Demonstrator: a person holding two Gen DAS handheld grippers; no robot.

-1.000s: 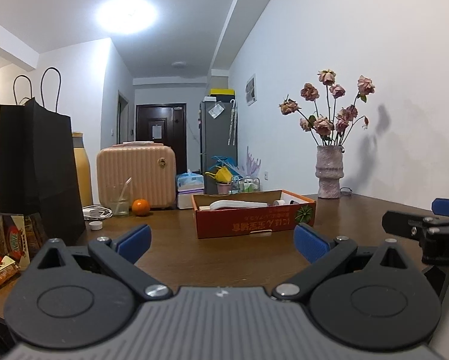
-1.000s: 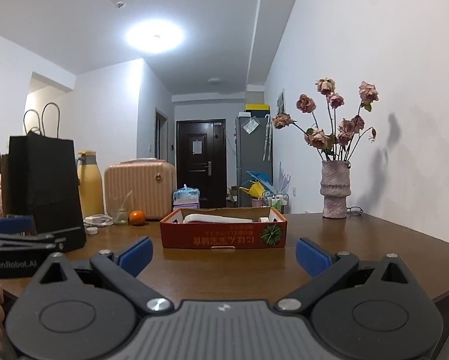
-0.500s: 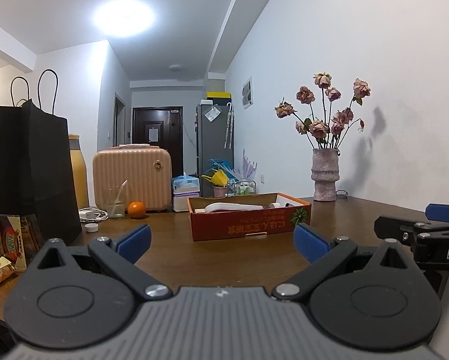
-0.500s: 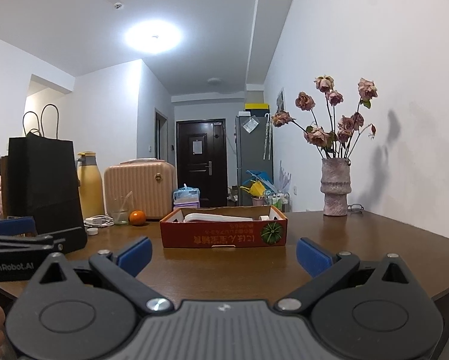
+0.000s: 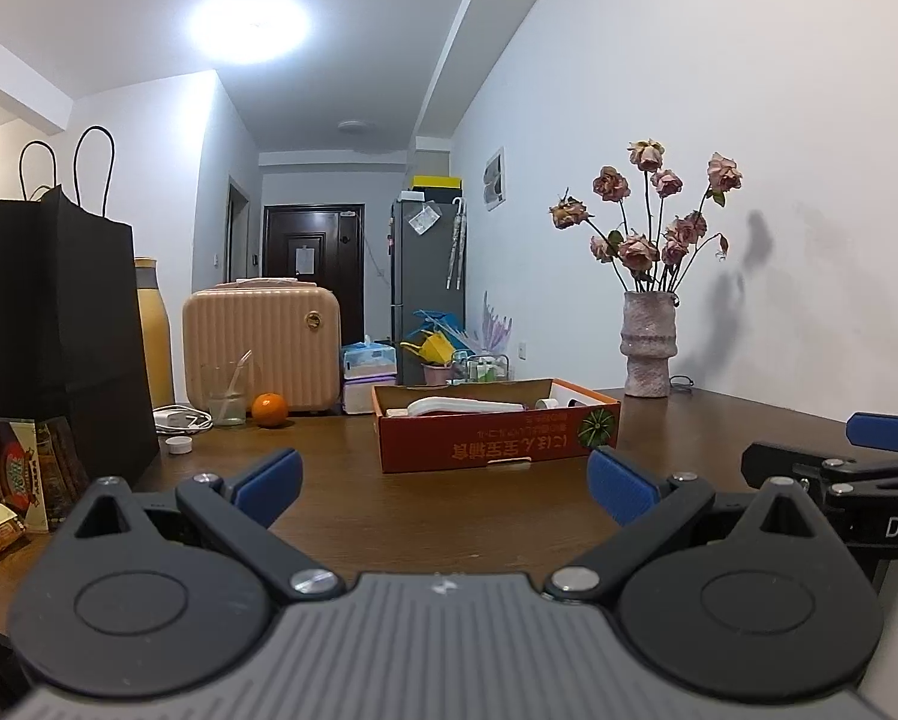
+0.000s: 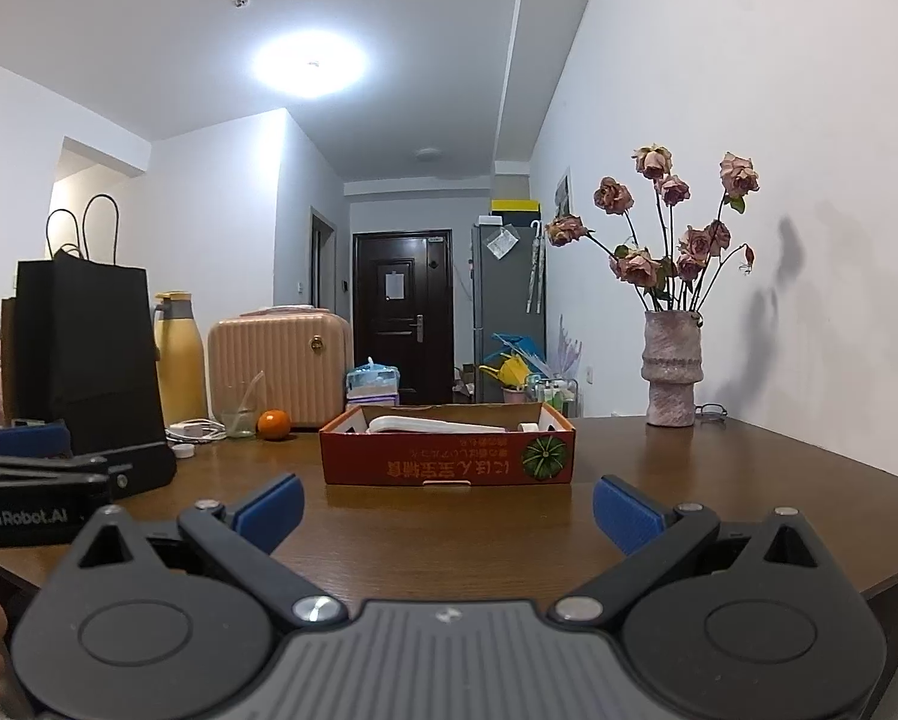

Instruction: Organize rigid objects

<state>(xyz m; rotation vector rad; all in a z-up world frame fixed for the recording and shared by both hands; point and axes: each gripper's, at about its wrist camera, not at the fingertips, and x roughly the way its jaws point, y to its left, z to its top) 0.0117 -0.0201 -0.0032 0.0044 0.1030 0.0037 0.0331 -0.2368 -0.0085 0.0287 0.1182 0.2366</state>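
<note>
- The left gripper [image 5: 443, 480] is holding its blue-padded fingers [image 5: 269, 477] spread wide with nothing between them, low in the frame's centre; the right gripper [image 6: 446, 501] is showing the same wide, empty spread.
- Over the last second, both are staying open and hardly shifting: in the left view the cardboard box [image 5: 496, 429] is drifting slightly left of where it sat, while the right view is barely changing.
- Each tool is showing in the other's view, the right one at the right edge of the left view and the left one at the left edge of the right view.
- The box is sitting mid-frame on the wooden table [image 6: 449, 516], beyond both sets of fingers, with white rigid items [image 6: 431, 423] lying inside it.
- Loose things are lying at the left: an orange [image 5: 269, 409], a small white cap [image 5: 179, 445], a glass [image 5: 228, 393], snack packets [image 5: 23, 471].
- With so little moving, the scene is fitting either a pause ahead of a reach or a finished tidy; the pictures are not settling which.
</note>
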